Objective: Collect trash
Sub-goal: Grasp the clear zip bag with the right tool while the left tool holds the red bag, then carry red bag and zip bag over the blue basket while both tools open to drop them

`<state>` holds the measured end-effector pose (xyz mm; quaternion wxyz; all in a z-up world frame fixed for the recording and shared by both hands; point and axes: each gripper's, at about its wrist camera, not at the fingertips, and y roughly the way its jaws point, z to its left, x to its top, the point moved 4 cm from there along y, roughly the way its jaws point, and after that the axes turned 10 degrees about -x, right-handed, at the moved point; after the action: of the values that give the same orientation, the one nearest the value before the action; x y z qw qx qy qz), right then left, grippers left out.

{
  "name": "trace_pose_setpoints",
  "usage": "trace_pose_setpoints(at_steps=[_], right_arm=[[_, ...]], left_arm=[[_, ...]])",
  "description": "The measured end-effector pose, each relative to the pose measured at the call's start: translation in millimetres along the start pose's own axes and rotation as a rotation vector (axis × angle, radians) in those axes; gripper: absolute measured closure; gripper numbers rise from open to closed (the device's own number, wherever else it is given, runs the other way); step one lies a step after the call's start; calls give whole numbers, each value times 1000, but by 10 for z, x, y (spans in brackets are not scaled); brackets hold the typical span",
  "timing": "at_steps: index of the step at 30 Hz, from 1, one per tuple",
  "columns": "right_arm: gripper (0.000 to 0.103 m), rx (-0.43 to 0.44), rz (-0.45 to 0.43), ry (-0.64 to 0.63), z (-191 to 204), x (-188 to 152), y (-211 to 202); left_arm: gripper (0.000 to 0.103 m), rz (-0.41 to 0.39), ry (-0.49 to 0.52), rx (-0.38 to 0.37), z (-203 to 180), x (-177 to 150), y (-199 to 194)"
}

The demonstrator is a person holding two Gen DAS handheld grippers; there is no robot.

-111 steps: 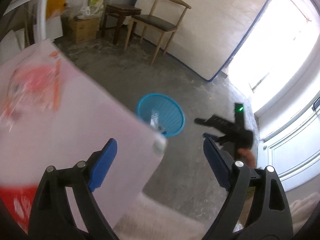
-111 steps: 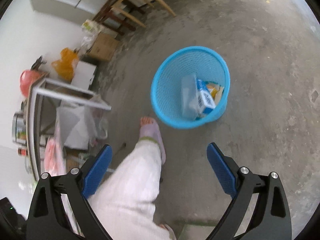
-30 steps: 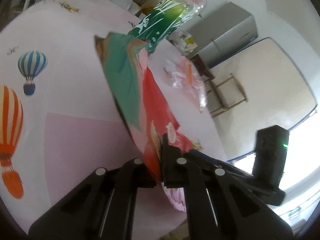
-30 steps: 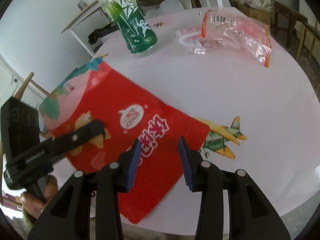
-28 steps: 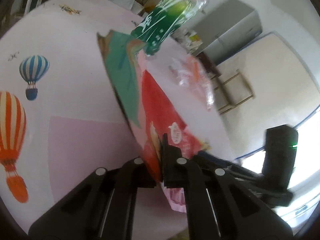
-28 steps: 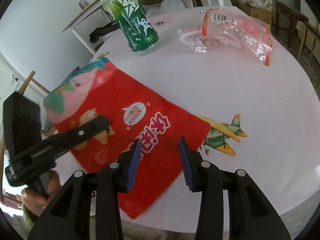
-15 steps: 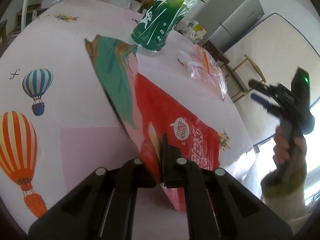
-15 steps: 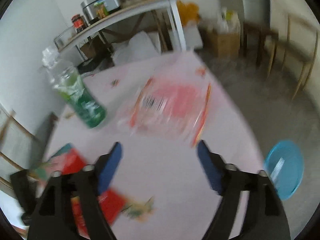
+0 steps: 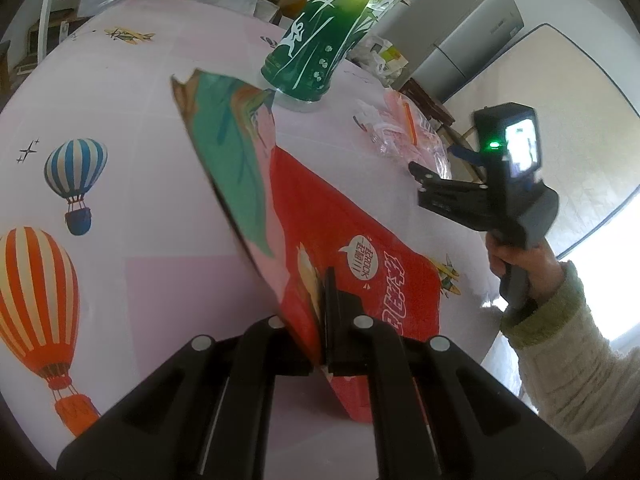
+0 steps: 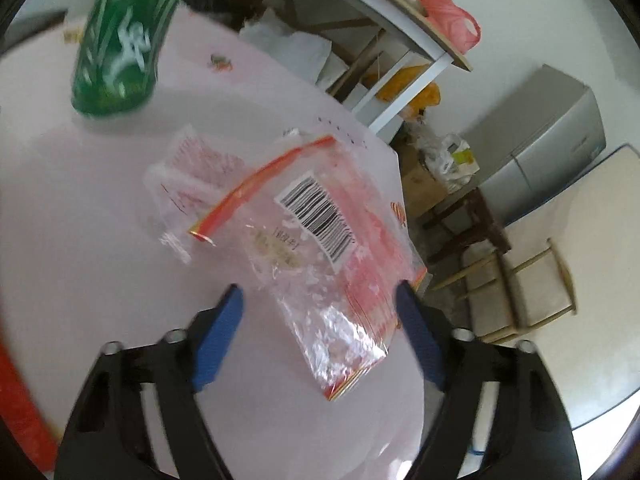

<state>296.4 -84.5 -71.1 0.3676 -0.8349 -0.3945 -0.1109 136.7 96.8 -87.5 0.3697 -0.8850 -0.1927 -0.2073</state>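
My left gripper (image 9: 322,320) is shut on the near edge of a red snack bag (image 9: 320,216) with a green end, lifted at an angle off the pink table (image 9: 132,128). My right gripper (image 10: 320,312) is open, its blue pads either side of a clear zip bag (image 10: 320,240) with a barcode and red strip that lies near the table's edge. The right gripper also shows in the left wrist view (image 9: 472,196), hovering over that clear bag (image 9: 404,136). A green-labelled bottle (image 9: 320,40) stands beyond the snack bag; it also shows in the right wrist view (image 10: 120,56).
The tablecloth carries balloon (image 9: 40,292) and plane prints. Beyond the table stand a white shelf rack (image 10: 400,40) with bags, a grey fridge (image 10: 552,140), cardboard boxes and wooden chairs (image 10: 520,280). The table edge (image 10: 404,208) runs just past the clear bag.
My right gripper let go near the red bag, opened wide and swung over to the clear zip bag. My left gripper kept its hold on the red bag, raising it slightly.
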Motion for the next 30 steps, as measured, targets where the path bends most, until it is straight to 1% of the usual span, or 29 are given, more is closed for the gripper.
trace_pose_setpoints(at_steps=[2, 4, 6, 7, 9, 10, 13, 18, 21, 26, 30], right_arm=[[49, -27, 5, -14, 43, 27, 26], [67, -52, 20, -31, 68, 36, 50], [74, -82, 17, -25, 56, 19, 23], [79, -87, 13, -14, 32, 10, -12], [83, -90, 7, 9, -11, -25, -79], [88, -89, 1, 23, -41, -41, -129], [92, -79, -8, 71, -155, -95, -263], [93, -3, -11, 140, -258, -234, -519], [94, 17, -32, 172, -317, -325, -725], [96, 44, -70, 267, -526, -439, -1023], [96, 65, -97, 337, -734, -518, -1202]], left_arm=[[101, 0, 0, 1, -7, 3, 6], [101, -1, 2, 3, -11, 4, 3], [101, -2, 4, 5, -17, 1, 1], [101, -3, 6, 8, -26, -7, -10], [101, -4, 9, 13, -36, -12, -14], [101, -5, 10, 15, -30, -11, -11], [101, -10, 11, 20, -26, -18, -24], [101, -19, 1, 29, -21, -42, -56], [101, -30, 1, 31, -50, -60, -110], [101, -63, 22, 22, -196, -49, -268], [103, -92, 59, 8, -387, -8, -380]])
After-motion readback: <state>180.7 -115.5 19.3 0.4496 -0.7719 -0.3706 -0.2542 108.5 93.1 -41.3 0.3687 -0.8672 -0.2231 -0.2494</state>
